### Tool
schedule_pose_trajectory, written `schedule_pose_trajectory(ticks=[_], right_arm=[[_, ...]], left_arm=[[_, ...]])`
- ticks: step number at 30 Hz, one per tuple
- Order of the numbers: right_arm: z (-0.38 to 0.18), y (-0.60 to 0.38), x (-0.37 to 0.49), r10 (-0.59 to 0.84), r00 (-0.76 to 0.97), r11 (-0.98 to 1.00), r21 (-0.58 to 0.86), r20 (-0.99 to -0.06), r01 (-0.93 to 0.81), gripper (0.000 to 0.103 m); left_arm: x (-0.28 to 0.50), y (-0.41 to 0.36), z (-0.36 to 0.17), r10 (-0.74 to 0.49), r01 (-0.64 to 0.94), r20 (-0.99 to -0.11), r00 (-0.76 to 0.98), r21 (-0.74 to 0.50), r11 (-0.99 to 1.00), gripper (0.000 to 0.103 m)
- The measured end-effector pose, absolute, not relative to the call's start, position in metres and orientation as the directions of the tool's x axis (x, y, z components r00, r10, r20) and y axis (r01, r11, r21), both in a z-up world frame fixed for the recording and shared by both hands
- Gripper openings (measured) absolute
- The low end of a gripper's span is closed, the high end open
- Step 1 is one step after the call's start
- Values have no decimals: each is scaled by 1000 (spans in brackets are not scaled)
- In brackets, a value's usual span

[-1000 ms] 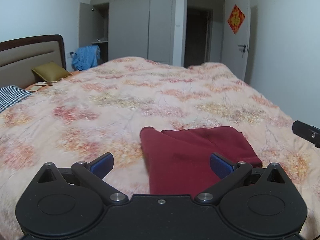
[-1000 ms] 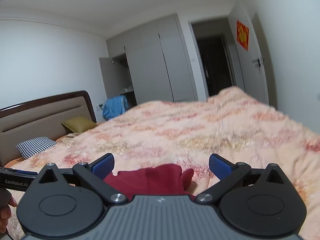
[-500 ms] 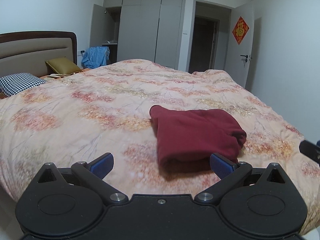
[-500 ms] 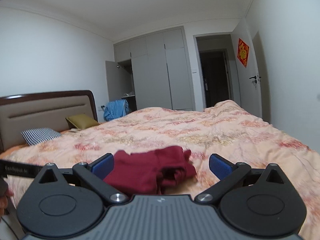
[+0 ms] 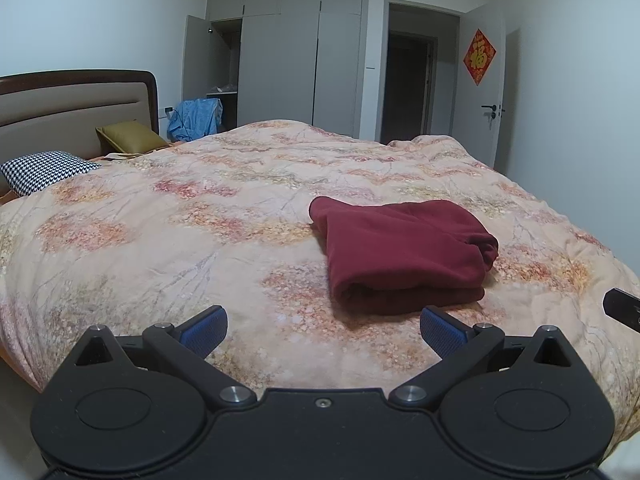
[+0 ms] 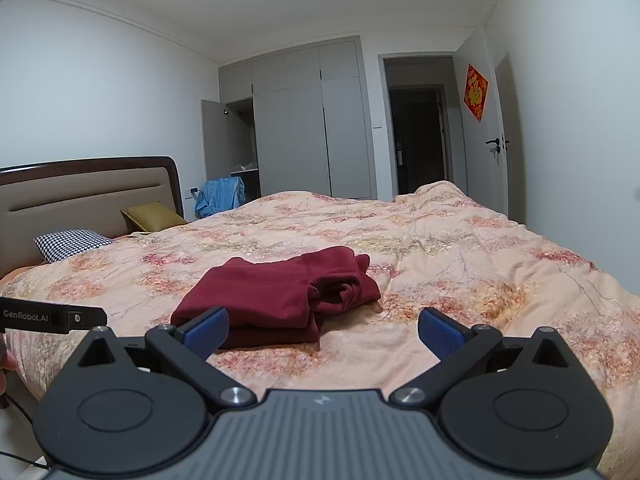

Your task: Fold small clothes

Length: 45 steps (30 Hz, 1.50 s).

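Note:
A dark red garment (image 5: 400,256) lies folded into a thick rectangle on the floral bedspread (image 5: 200,240), near the bed's front edge. In the right wrist view the same dark red garment (image 6: 280,296) shows its layered edges toward me. My left gripper (image 5: 323,330) is open and empty, held back from the garment, which lies ahead and slightly right of it. My right gripper (image 6: 323,330) is also open and empty, with the garment ahead and to its left. Neither gripper touches the cloth.
A houndstooth pillow (image 5: 44,170) and an olive cushion (image 5: 128,136) lie by the headboard (image 5: 72,108). A blue cloth (image 5: 196,118) hangs near the open wardrobe (image 5: 288,60). A doorway (image 5: 408,84) and door stand at the back right. The other gripper's edge (image 5: 624,308) shows at right.
Both grippers have pulled back and risen away from the red garment, which now lies folded on the bed, farther ahead. Both grippers stay open.

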State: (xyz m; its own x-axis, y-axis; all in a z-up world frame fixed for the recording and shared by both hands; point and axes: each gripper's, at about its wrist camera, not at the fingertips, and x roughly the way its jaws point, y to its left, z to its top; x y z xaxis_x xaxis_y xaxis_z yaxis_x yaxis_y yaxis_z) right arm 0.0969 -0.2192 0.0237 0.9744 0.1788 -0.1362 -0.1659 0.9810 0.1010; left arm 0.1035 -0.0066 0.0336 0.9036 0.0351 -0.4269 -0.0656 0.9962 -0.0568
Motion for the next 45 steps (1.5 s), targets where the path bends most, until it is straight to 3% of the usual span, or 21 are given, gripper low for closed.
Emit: schedule_pose_trajectory(ticks=[45], right_arm=[[16,-221,109,171,970,982,106,-175,-154,103]], left_arm=[[116,-7,32,15,-66,-487,873,-87,994,102]])
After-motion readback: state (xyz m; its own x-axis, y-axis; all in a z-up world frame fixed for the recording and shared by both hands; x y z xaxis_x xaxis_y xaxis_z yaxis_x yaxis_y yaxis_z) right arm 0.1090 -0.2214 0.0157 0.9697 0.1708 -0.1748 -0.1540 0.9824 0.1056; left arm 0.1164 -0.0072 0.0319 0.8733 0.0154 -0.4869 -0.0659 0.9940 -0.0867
